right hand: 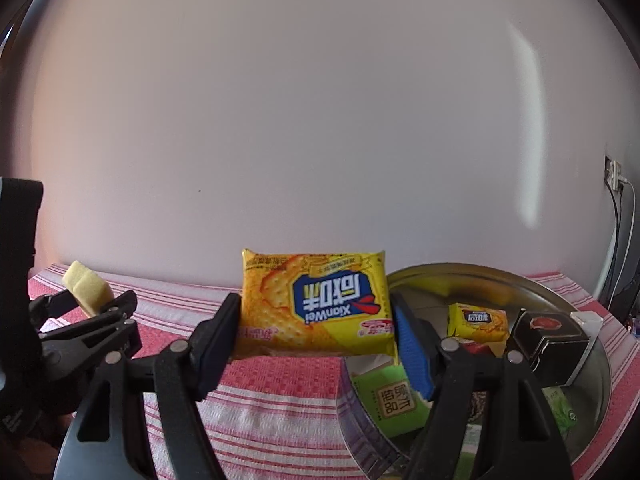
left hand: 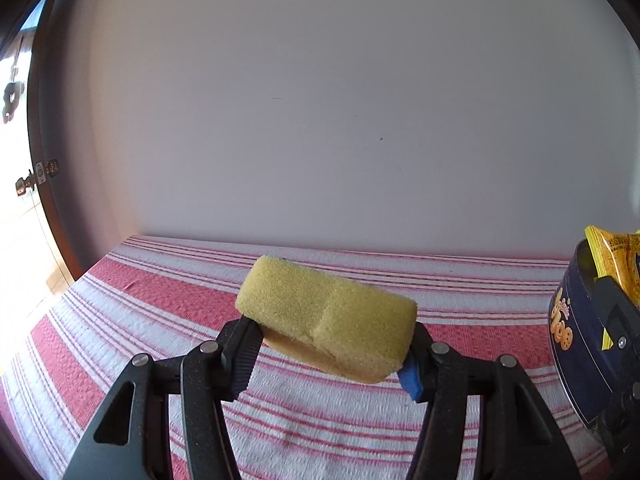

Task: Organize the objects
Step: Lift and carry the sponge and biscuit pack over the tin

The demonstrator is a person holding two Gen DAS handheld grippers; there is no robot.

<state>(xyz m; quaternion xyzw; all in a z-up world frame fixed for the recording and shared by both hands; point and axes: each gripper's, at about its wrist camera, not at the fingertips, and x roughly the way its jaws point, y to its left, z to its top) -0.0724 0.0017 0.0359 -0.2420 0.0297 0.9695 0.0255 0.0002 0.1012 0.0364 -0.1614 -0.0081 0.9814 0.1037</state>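
Observation:
My left gripper [left hand: 330, 350] is shut on a yellow sponge [left hand: 328, 316] and holds it a little above the red-and-white striped tablecloth [left hand: 160, 312]. From the right wrist the same sponge [right hand: 86, 286] and left gripper [right hand: 92, 308] show at the far left. A yellow cracker packet [right hand: 316, 304], upside down, is clamped in my right gripper [right hand: 316, 324] by its two side edges. It hangs beside the left rim of a round metal tin [right hand: 480, 270]. In the left wrist view that dark blue tin [left hand: 576, 344] stands at the right edge, with the packet [left hand: 616, 256] over it.
Inside the tin lie a small yellow packet [right hand: 478, 320], a dark box [right hand: 548, 340] and a green packet [right hand: 394, 396]. A plain wall runs behind the table. A dark door [left hand: 36, 176] stands at the left, and a wall socket with cables [right hand: 614, 172] at the right.

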